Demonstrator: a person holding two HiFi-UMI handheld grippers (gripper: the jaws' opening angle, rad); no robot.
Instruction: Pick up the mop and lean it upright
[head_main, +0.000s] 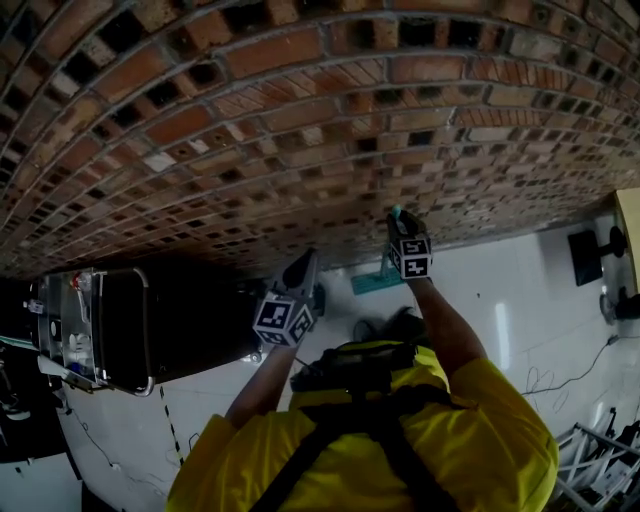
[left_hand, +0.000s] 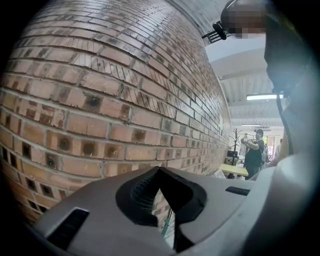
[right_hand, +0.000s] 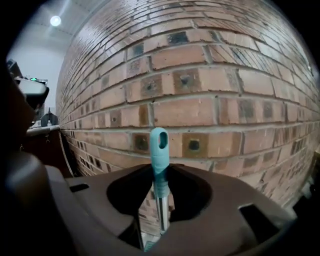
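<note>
The mop stands upright against the brick wall (head_main: 300, 120). Its teal head (head_main: 374, 284) rests on the white floor at the wall's foot. In the right gripper view the teal capped handle end (right_hand: 159, 145) and the metal shaft (right_hand: 160, 210) rise between the jaws. My right gripper (right_hand: 159, 200) is shut on the handle just below the teal cap, close to the bricks; the head view shows it as the right gripper (head_main: 399, 222). My left gripper (head_main: 303, 268) hangs to the left of the mop, apart from it. The left gripper (left_hand: 159, 171) is shut and holds nothing.
A black cart (head_main: 120, 330) with a metal frame stands at the left against the wall. Cables (head_main: 560, 380) lie on the floor at the right, near chair bases (head_main: 590, 255) and a desk edge (head_main: 630, 230). A person (left_hand: 253, 151) stands far off by a yellow table (left_hand: 235, 170).
</note>
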